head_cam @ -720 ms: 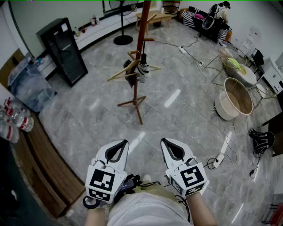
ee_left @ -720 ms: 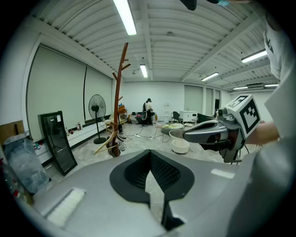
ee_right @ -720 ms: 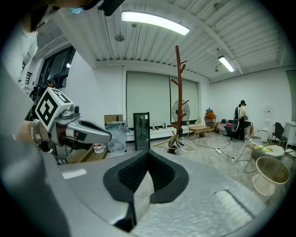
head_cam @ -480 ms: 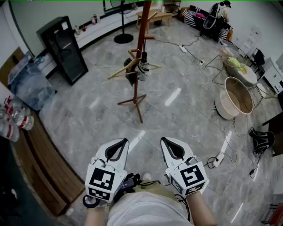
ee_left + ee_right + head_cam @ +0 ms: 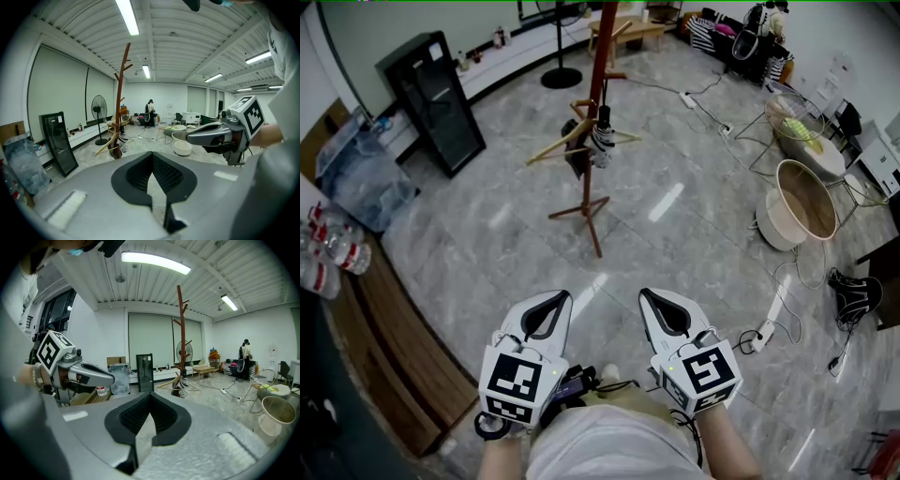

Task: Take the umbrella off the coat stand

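Note:
A tall red-brown coat stand (image 5: 598, 84) rises from the grey tiled floor a few steps ahead of me. A folded black-and-white umbrella (image 5: 602, 141) hangs on it beside a dark item and pale wooden hangers. My left gripper (image 5: 557, 300) and right gripper (image 5: 650, 297) are held side by side low in the head view, far short of the stand. Both are shut with nothing between the fingers. In the left gripper view the left gripper (image 5: 152, 153) faces the stand (image 5: 123, 89) and umbrella (image 5: 122, 138). Beyond the right gripper (image 5: 150, 394) stand the coat stand (image 5: 179, 333) and umbrella (image 5: 183, 380).
A black cabinet (image 5: 431, 103) and a fan's base (image 5: 561, 80) stand at the back left. Round tubs (image 5: 802, 211) and cables with a power strip (image 5: 759, 342) lie on the right. A wooden bench (image 5: 394, 337) with bottles (image 5: 328, 253) runs along the left. A person (image 5: 244, 352) stands far off.
The coat stand has drifted slightly up in the head view. Both grippers keep their place and stay shut.

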`<state>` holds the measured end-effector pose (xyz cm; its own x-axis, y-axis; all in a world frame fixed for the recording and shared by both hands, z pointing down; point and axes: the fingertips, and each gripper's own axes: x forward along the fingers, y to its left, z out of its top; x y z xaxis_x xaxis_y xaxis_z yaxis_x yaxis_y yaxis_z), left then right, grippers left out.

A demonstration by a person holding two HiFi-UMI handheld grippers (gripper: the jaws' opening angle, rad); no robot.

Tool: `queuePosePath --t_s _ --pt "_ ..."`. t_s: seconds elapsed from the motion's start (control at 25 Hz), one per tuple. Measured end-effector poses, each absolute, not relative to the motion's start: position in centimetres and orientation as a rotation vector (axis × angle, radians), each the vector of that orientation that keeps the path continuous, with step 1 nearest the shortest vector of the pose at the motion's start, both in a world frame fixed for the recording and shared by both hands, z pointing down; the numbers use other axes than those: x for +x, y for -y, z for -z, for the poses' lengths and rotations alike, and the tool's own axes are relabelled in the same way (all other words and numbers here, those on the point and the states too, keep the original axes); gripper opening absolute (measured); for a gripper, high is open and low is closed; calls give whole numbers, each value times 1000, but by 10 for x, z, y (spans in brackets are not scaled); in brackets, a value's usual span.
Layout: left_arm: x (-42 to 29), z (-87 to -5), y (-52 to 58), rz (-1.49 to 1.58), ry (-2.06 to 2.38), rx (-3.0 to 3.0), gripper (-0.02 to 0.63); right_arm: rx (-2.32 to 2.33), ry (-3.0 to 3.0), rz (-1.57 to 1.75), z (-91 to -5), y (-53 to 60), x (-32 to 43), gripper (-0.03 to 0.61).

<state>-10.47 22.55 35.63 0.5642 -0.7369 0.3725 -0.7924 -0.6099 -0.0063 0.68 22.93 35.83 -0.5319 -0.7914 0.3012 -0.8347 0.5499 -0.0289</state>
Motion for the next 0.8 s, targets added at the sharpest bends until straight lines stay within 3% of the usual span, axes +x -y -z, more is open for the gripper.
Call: queuePosePath --t_s 0.6,0.72,0.8 --pt "-100 -358 -227 -524 1330 2616 8 1346 2562 -226 -355 -233 8 0" --pt "-97 -356 -227 -506 1324 2615 49 1342 2576 -239 -355 -232 10 1" --pt "-94 -356 -227 -494 1324 2614 71 1334 2588 -243 -355 -232 11 41"
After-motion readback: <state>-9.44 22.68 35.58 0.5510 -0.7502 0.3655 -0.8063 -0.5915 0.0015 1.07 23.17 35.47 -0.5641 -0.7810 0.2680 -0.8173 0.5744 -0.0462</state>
